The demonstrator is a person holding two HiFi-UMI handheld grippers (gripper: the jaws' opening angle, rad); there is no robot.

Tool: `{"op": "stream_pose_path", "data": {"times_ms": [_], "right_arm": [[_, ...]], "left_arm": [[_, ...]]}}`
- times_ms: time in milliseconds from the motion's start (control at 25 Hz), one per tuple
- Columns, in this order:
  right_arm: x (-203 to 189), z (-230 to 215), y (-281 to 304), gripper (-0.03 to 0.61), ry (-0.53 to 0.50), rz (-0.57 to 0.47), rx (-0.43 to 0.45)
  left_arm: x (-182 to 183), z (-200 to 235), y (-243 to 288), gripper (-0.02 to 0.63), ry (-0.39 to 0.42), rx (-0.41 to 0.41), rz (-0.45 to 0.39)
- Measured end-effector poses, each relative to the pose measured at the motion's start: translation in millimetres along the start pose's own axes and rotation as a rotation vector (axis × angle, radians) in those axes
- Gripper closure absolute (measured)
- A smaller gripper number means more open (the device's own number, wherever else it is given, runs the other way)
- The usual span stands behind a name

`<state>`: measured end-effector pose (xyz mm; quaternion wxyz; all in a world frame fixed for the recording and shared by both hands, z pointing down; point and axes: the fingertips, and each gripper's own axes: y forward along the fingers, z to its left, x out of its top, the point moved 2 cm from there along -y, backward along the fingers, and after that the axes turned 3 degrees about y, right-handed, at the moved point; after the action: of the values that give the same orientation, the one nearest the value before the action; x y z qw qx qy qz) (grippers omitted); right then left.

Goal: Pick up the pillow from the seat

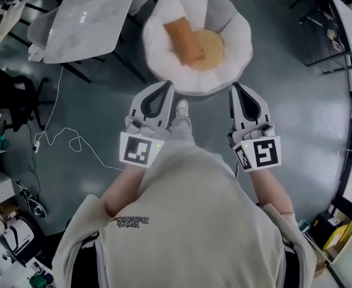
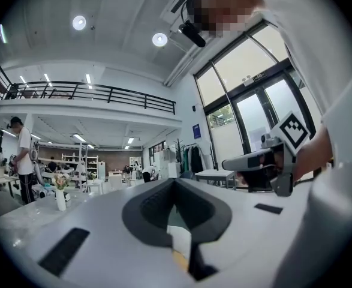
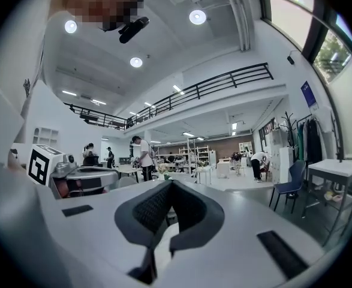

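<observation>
An orange pillow (image 1: 184,41) lies tilted on the tan seat cushion (image 1: 213,51) of a round white petal-shaped chair (image 1: 164,65) in the head view. Both grippers are held level in front of the chair's near rim, short of the pillow. My left gripper (image 1: 168,86) is shut and empty, its tip near the rim's left part. My right gripper (image 1: 234,87) is shut and empty, by the rim's right part. In the left gripper view the jaws (image 2: 174,180) meet, and a sliver of white and orange shows below them. In the right gripper view the jaws (image 3: 171,183) also meet.
A marble-topped table (image 1: 86,17) stands at the back left with a grey chair (image 1: 41,32) beside it. A white cable (image 1: 62,140) loops over the grey floor at the left. Desks (image 1: 349,23) line the right side. The person's shoe (image 1: 181,108) is just before the chair.
</observation>
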<state>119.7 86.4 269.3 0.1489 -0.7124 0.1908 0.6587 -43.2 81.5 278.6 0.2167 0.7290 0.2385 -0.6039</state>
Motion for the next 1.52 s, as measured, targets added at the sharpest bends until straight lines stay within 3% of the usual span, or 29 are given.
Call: {"op": "stream_pose_path", "data": {"times_ms": [360, 760, 1160, 1520], "right_arm": [[21, -52, 129, 0.571, -0.017, 0.011, -0.061], [46, -77, 219, 0.571, -0.044, -0.009, -0.099], [63, -90, 241, 0.571, -0.065, -0.036, -0.083], [60, -102, 237, 0.569, -0.017, -0.043, 0.033]], "left_arm": [[6, 103, 109, 0.604, 0.021, -0.072, -0.041], [-1, 176, 165, 0.604, -0.022, -0.070, -0.047], [6, 190, 187, 0.604, -0.040, -0.043, -0.073], [12, 178, 187, 0.604, -0.037, 0.069, -0.044]]}}
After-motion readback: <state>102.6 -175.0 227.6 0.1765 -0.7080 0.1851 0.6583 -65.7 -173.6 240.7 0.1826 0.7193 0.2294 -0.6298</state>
